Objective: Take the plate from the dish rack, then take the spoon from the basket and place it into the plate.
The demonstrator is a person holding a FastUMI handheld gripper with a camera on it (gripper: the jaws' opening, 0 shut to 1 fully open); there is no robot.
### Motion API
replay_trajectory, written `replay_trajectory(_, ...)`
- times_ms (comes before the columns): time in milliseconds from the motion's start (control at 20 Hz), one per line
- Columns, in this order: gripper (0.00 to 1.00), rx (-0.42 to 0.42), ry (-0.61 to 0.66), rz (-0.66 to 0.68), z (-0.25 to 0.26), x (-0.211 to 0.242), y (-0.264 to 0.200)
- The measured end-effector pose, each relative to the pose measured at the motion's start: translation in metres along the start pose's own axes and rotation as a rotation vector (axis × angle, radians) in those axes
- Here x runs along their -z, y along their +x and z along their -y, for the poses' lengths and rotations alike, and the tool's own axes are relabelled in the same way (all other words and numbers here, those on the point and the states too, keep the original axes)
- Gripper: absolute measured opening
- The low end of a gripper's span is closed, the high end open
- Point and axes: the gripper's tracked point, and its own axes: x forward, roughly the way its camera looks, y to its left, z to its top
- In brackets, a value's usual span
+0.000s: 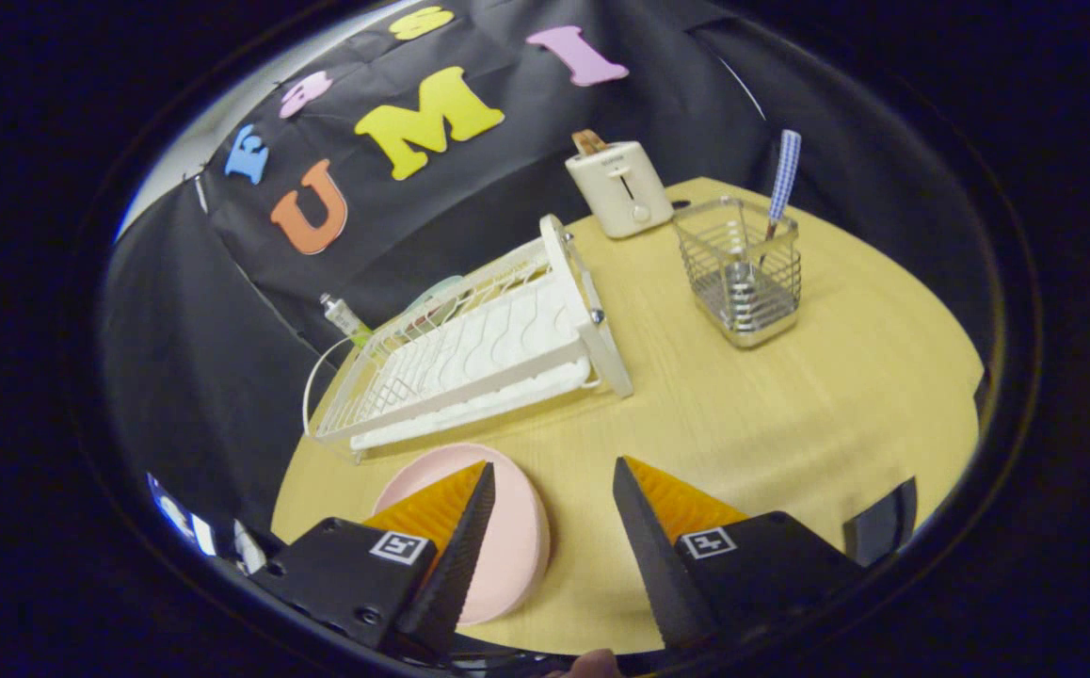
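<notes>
My gripper [553, 513] is released, holding nothing; the plate [517, 537] lies on the table [790, 424] beside the left finger. The spoon [780, 188] stands in the basket [743, 273] at one o'clock. Its thin handle could slip, or I could tip the light basket.

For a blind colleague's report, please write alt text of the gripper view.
The open gripper hovers over a round light wooden table, its left finger overlapping a round pink plate lying flat there. Beyond stand a white wire dish rack, a wire metal basket holding a spoon with a blue checked handle, and a cream toaster.
</notes>
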Motion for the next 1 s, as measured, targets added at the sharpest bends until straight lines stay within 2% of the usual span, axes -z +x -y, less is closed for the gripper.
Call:
replay_trajectory(50,0.84,0.035,-0.062,0.051,0.007,-0.01,-0.009)
replay_trajectory(200,0.88,0.161,-0.233,0.228,0.029,-0.037,-0.037)
replay_trajectory(300,0.91,0.2,-0.287,0.316,0.04,-0.049,-0.053)
replay_trajectory(400,1.0,0.238,-0.303,0.372,0.057,-0.057,-0.064)
replay_trajectory(450,1.0,0.253,-0.299,0.395,0.066,-0.06,-0.068)
replay_trajectory(750,1.0,0.27,-0.29,0.521,0.104,-0.105,-0.075)
replay_trajectory(1000,1.0,0.238,-0.227,0.492,0.144,-0.141,-0.041)
